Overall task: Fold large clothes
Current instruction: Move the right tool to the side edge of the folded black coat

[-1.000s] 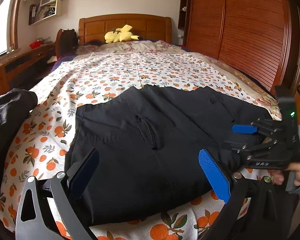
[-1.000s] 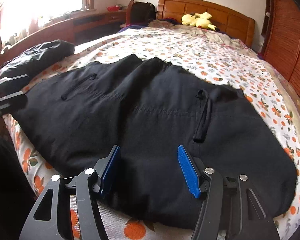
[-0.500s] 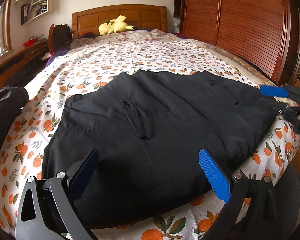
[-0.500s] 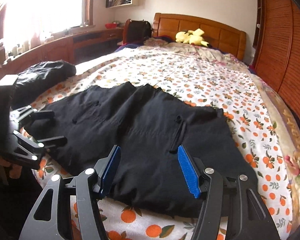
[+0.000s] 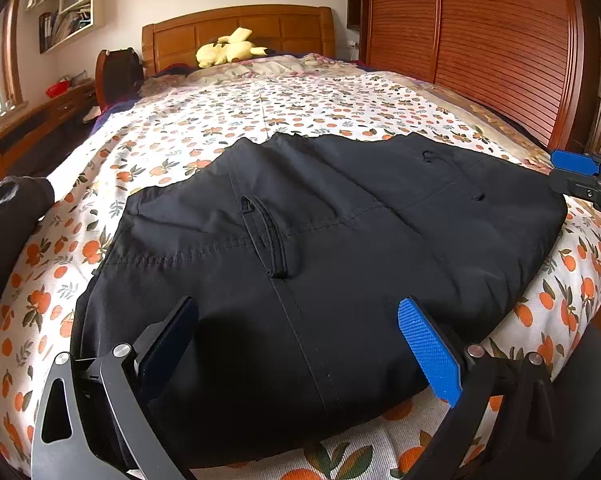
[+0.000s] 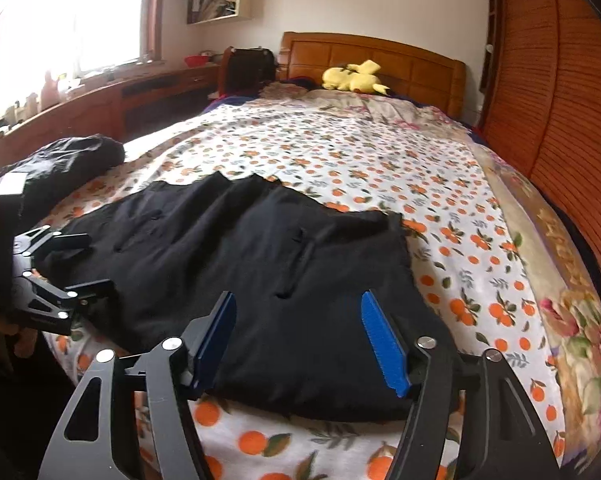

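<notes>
Your right gripper (image 6: 298, 340) has pulled back and up from the black garment (image 5: 320, 248) since a second ago, and its jaws have just been spreading wider, with nothing gripped between them. Your left gripper (image 5: 298, 344) hangs spread wide at the garment's near edge, released too. The garment lies flat across the lower middle of both frames, on the orange-print bedspread (image 6: 380, 152). A yellow plush toy (image 5: 228, 50) sits top centre.
</notes>
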A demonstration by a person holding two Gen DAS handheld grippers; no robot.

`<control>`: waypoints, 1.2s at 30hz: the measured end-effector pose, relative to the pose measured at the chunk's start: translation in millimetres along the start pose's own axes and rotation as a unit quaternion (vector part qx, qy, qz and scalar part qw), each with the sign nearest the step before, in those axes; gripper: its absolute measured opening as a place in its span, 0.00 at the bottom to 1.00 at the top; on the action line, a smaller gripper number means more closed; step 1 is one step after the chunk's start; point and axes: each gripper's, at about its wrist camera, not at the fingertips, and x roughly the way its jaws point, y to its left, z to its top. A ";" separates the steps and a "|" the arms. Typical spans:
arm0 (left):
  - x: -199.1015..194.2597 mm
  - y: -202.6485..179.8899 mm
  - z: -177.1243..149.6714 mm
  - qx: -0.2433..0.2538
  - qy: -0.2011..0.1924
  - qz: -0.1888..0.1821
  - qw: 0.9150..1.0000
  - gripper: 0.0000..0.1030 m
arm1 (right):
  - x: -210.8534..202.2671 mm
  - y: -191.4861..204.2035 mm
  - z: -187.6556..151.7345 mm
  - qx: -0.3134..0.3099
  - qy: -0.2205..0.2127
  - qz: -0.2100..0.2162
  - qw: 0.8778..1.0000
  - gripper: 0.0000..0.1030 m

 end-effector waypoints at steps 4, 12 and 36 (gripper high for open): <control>1.2 -0.3 -0.5 0.000 0.002 0.000 1.000 0.98 | 7.8 -23.3 -11.5 0.017 0.012 -0.032 0.999 0.69; 3.0 -0.6 -0.4 0.001 0.004 0.001 1.000 0.98 | 32.5 -67.3 -38.6 0.074 0.055 -0.056 0.994 0.72; 3.7 -1.1 0.2 0.001 0.006 0.002 1.000 0.98 | 49.1 -75.8 -48.7 0.116 0.087 -0.009 0.989 0.66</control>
